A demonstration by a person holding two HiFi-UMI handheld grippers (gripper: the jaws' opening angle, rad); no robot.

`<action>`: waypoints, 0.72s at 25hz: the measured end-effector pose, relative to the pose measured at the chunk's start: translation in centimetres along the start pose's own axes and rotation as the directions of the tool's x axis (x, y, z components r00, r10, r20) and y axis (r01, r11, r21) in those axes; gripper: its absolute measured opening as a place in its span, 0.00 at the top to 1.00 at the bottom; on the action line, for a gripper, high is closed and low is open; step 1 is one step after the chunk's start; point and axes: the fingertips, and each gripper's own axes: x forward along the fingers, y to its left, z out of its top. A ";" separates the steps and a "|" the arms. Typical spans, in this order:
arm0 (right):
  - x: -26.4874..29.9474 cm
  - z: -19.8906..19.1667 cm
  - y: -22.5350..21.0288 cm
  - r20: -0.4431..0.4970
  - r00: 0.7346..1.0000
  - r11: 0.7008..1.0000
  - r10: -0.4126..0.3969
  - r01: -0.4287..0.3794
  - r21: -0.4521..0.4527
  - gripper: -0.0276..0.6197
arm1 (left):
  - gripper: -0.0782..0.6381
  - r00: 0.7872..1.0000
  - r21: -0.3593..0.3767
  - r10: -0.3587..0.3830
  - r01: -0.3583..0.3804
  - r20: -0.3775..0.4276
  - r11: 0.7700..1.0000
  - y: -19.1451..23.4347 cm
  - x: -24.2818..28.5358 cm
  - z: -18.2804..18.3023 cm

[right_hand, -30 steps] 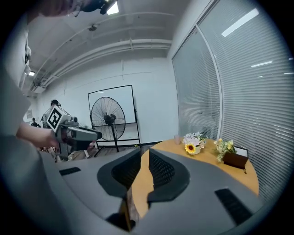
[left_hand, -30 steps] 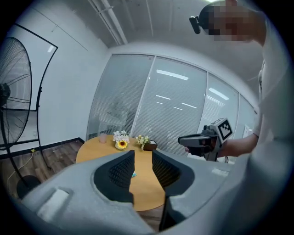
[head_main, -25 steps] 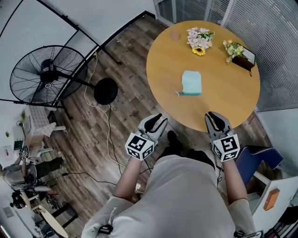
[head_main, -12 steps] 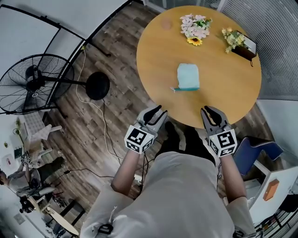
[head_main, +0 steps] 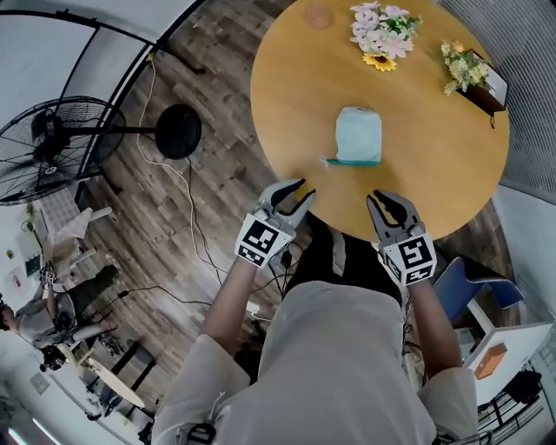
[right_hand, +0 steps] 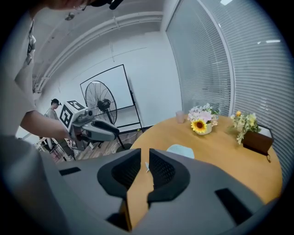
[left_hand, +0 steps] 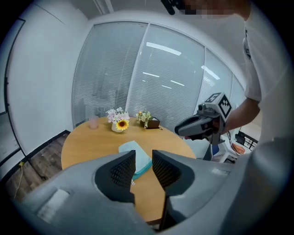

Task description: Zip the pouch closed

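The light blue pouch (head_main: 358,136) lies flat near the middle of the round wooden table (head_main: 434,178), its teal zipper edge and pull toward me. It also shows in the left gripper view as the pouch (left_hand: 130,147) and in the right gripper view as the pouch (right_hand: 182,150). My left gripper (head_main: 300,193) hovers at the table's near edge, left of the pouch, jaws apart and empty. My right gripper (head_main: 380,202) hangs over the near edge to the right, jaws a narrow gap apart with nothing between them. Neither touches the pouch.
A vase of flowers (head_main: 382,30), a small planter box (head_main: 473,71) and a pink cup (head_main: 319,16) stand at the table's far side. A floor fan (head_main: 61,143) and cables lie left on the wooden floor. A blue chair (head_main: 473,278) is at the right.
Both grippers have moved forward and down, from my lap to the table's near edge, closer to the pouch. Their jaws look unchanged.
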 end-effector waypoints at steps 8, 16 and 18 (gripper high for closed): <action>6.9 -3.9 -1.5 -0.072 0.996 0.997 0.061 -0.057 0.046 0.87 | 0.73 0.993 0.037 -0.047 0.051 -0.111 0.998 3.1 5.6 -4.4; 13.1 -8.6 -1.9 -0.149 0.982 0.990 0.120 -0.106 0.094 0.87 | 0.73 0.956 0.141 -0.120 0.162 -0.269 0.977 4.8 10.6 -9.5; 14.4 -9.9 -1.7 -0.163 0.977 0.987 0.134 -0.118 0.109 0.87 | 0.72 0.934 0.177 -0.144 0.210 -0.328 0.962 5.1 11.8 -11.1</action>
